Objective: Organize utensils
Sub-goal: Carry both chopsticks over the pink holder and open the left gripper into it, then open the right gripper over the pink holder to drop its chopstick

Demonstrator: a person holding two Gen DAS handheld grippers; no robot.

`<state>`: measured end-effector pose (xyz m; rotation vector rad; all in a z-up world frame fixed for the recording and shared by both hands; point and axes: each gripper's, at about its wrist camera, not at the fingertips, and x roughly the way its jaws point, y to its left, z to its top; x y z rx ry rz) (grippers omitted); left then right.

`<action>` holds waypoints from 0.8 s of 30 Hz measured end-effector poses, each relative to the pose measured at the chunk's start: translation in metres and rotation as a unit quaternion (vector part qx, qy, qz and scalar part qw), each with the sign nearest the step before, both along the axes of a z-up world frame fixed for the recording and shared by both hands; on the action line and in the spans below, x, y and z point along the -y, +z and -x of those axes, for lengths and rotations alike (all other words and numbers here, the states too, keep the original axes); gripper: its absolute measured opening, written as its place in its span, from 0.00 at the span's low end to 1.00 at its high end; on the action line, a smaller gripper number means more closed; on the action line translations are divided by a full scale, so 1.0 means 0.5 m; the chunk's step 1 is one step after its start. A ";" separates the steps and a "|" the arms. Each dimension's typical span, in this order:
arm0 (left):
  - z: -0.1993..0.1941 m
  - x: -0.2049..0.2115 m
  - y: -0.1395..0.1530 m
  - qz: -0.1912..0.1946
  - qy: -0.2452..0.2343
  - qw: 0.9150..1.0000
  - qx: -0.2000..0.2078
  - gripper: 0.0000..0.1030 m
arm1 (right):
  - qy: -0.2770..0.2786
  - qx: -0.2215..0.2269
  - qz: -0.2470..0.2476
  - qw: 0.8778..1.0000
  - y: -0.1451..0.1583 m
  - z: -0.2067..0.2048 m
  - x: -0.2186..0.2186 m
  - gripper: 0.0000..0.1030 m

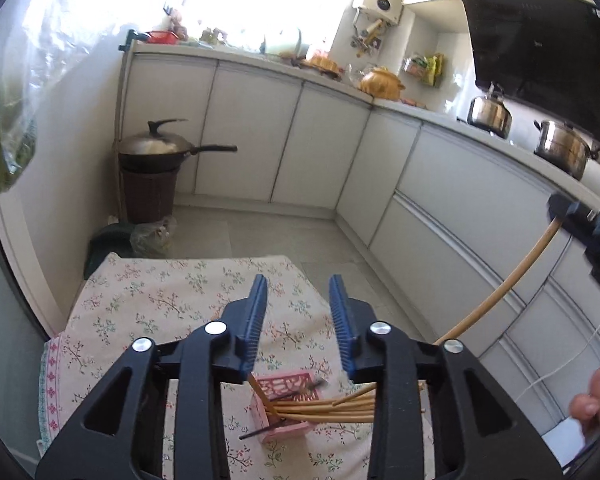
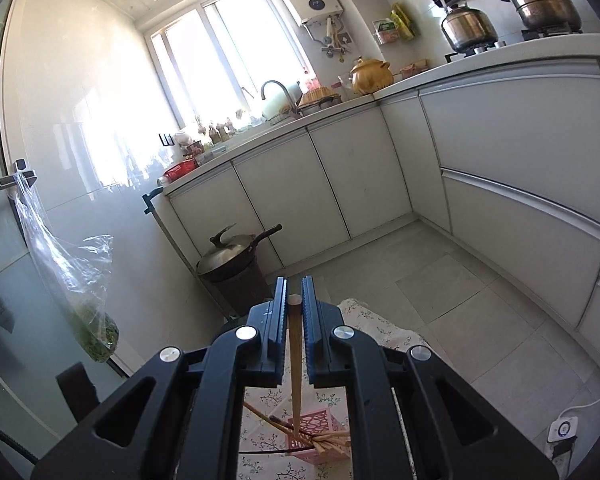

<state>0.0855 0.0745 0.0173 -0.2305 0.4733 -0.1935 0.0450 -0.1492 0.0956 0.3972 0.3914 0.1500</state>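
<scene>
One chopstick (image 2: pixel 295 354) is being held in the right gripper (image 2: pixel 295 312), jaws pinched narrow on its top end, shaft hanging down with its tip at the mouth of the pink holder (image 2: pixel 319 426). We are lowering it into the holder, which is sitting on the floral cloth (image 1: pixel 160 300) below both grippers. Several more chopsticks (image 1: pixel 331 408) are already in the holder, leaning out over its rim toward the right, plus a dark one (image 1: pixel 296 390) lying across it.

Left gripper (image 1: pixel 298 308) is hovering above the holder, jaws standing wide, gripping nothing. In the left view the held chopstick (image 1: pixel 511 276) is showing as a long bowed line running from the right gripper (image 1: pixel 571 212) down behind the left one.

For doing this well, we are judging:
- keep the stick near vertical so the tip is clearing the rim
- aim for the free side, away from the leaning bundle, or the tip may be knocking them out
- let go only once the tip is well inside; the holder looks light and could tip
- left gripper could be steadying the holder wall if it is shifting
</scene>
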 end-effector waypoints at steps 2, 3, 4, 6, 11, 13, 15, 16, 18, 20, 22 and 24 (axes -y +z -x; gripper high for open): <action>0.013 -0.011 0.018 0.002 0.012 1.000 0.014 0.46 | 0.001 -0.003 0.007 1.000 -0.010 -0.007 -0.011 0.08; 0.019 -0.016 0.025 0.003 0.018 1.000 0.020 0.49 | 0.001 -0.004 0.012 1.000 -0.015 -0.011 -0.018 0.08; 0.027 -0.021 0.030 0.003 0.024 0.999 0.027 0.54 | 0.001 -0.005 0.015 1.000 -0.018 -0.013 -0.025 0.08; 0.028 -0.024 0.037 0.001 0.028 0.999 0.032 0.56 | 0.001 -0.008 0.023 1.000 -0.024 -0.021 -0.036 0.08; 0.021 -0.036 0.029 0.006 0.032 0.999 0.018 0.58 | 0.000 -0.004 0.032 0.999 -0.016 -0.031 -0.053 0.08; 0.019 -0.040 0.027 0.008 0.032 0.999 0.014 0.58 | -0.001 0.003 0.039 0.999 -0.006 -0.030 -0.061 0.08; 0.018 -0.042 0.027 0.009 0.031 0.999 0.012 0.58 | 0.000 0.010 0.044 0.999 0.004 -0.031 -0.069 0.08; 0.018 -0.041 0.027 0.009 0.030 0.999 0.012 0.58 | 0.001 0.011 0.046 0.999 0.007 -0.032 -0.071 0.08; 0.017 -0.040 0.027 0.007 0.027 1.000 0.010 0.58 | 0.003 0.011 0.048 0.999 0.008 -0.036 -0.078 0.08; 0.017 -0.039 0.026 0.003 0.027 1.000 0.009 0.59 | 0.001 0.009 0.051 0.999 -0.001 -0.042 -0.085 0.08; 0.016 -0.040 0.025 0.002 0.030 1.000 0.008 0.60 | 0.005 0.002 0.046 0.999 -0.023 -0.049 -0.089 0.08; 0.014 -0.043 0.024 0.004 0.029 1.000 0.004 0.62 | 0.015 -0.008 0.038 0.999 -0.059 -0.058 -0.096 0.11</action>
